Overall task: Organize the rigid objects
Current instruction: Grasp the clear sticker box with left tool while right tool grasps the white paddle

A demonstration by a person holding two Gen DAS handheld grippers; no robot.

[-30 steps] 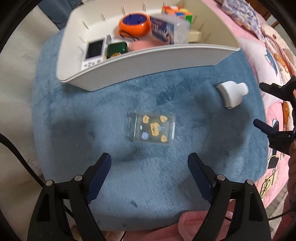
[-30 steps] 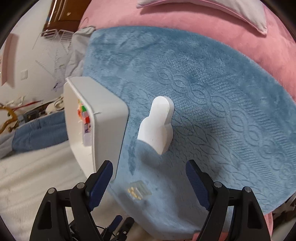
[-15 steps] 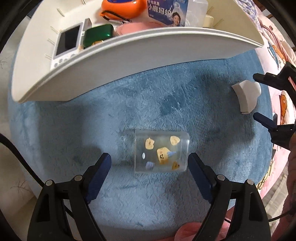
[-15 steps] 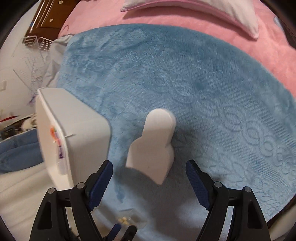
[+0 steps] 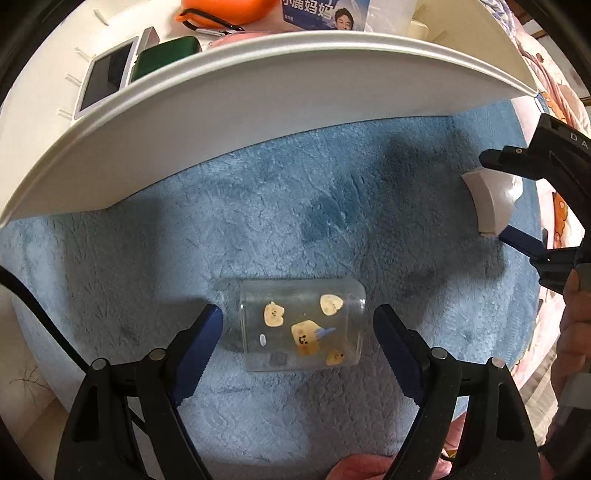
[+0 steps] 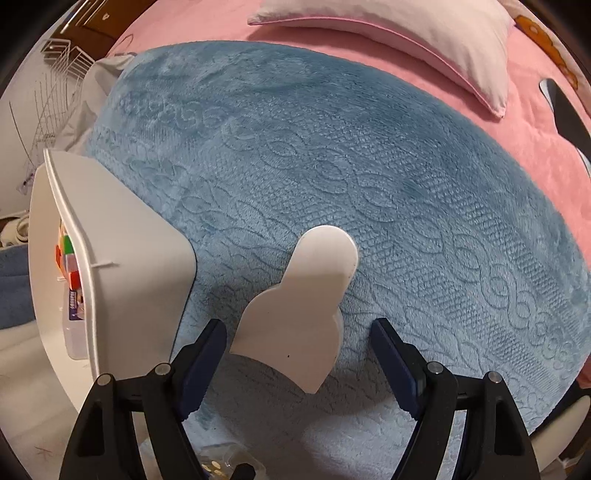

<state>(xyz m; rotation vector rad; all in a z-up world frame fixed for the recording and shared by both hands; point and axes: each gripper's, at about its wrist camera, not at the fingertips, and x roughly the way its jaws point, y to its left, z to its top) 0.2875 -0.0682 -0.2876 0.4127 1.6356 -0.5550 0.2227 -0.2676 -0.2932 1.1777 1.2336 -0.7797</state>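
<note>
The left gripper (image 5: 297,325) has just been closing, jaws wide and not touching, astride the clear plastic sticker-decorated box (image 5: 301,326) on blue plush blanket (image 5: 295,206), at six o'clock from the white bin (image 5: 258,92). Light, stiff, slippery: it looks best gripped by its short ends. The right gripper (image 6: 297,345), jaws wide, straddles the white plastic bottle-shaped piece (image 6: 299,314).

I read "小鹿妈妈" on the blue packet (image 5: 325,16) in the white bin (image 5: 295,96), far beyond my left fingers (image 5: 201,354). Letters "DA" mark the right gripper (image 5: 508,195) body.

A blue blanket (image 6: 369,192) spreads under and ahead of the claw, over a pink bedspread (image 6: 535,155), with a pale pillow (image 6: 424,33) far ahead to the right and a wire rack (image 6: 55,74) far ahead left.
</note>
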